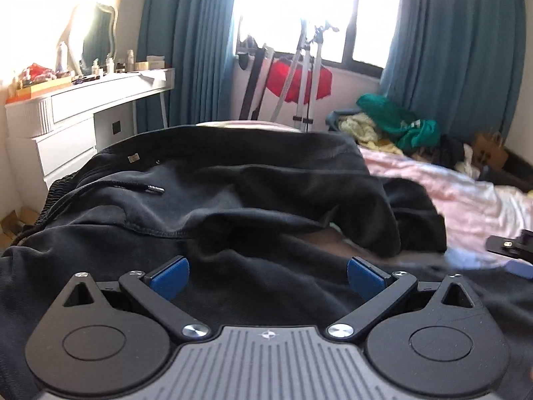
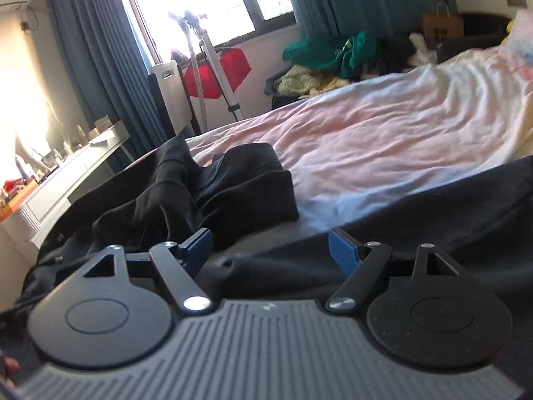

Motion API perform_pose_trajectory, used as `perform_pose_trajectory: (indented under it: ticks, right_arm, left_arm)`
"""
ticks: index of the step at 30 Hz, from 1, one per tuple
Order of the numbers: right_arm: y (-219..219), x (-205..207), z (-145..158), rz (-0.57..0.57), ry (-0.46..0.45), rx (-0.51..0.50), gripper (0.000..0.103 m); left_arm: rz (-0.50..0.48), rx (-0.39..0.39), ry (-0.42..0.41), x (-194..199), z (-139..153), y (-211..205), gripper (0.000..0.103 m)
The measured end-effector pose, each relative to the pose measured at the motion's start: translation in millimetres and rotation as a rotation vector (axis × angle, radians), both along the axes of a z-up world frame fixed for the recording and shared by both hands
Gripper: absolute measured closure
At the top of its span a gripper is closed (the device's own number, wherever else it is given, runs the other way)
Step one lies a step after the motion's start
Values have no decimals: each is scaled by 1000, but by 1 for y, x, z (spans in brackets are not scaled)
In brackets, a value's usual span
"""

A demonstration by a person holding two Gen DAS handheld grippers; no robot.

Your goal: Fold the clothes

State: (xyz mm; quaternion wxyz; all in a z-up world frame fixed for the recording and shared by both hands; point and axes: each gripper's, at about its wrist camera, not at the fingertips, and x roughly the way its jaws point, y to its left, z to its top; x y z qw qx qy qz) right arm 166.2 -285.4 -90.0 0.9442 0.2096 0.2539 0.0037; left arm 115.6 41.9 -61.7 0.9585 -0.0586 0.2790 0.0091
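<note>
Black drawstring trousers (image 1: 233, 183) lie crumpled on the pink bedsheet (image 1: 466, 193), waistband and cord at the left. My left gripper (image 1: 266, 275) is open just above the black fabric, blue pads wide apart, nothing between them. In the right wrist view the same black trousers (image 2: 206, 193) are bunched ahead and left on the bedsheet (image 2: 383, 126). My right gripper (image 2: 269, 250) is open over a flat stretch of black cloth, holding nothing. The edge of the right gripper (image 1: 509, 246) shows at the far right of the left wrist view.
A white dresser (image 1: 76, 116) with clutter stands left of the bed. A tripod (image 1: 306, 76) and red item stand under the window. A pile of green and yellow clothes (image 1: 393, 123) lies beyond the bed, with a paper bag (image 2: 441, 25) nearby.
</note>
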Motion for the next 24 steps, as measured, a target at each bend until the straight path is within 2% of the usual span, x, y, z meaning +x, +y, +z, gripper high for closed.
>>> perform_pose_trajectory:
  ticks: [4,6,11,14,15,16,17,21,24]
  right_arm:
    - [-7,59,-16,-28,54,130,24]
    - [-5,96,-27,-51,84,149,24]
    - [12,167,-52,-63,143,76,26]
    - [27,189,-61,-87,149,21,39]
    - [34,190,-61,-101,135,-7,53]
    - [43,188,-57,-101,97,-50,61]
    - [55,183,-51,-83,45,-95,76]
    - [105,164,-27,14,-153,-252,83]
    - [150,149,-13,155,-222,-286,84]
  left_arm:
    - [-3,-55,0,5,-1,10,1]
    - [15,-74,-4,9,-6,18,0]
    - [61,-122,-13,19,-18,35,0]
    - [89,-151,-18,24,-25,46,0]
    - [98,-160,-20,26,-28,49,0]
    - [107,-170,-22,28,-30,53,1]
    - [116,-180,-23,30,-33,57,1]
    - [153,-218,-31,38,-43,71,1]
    - [212,-252,-47,33,-40,82,1]
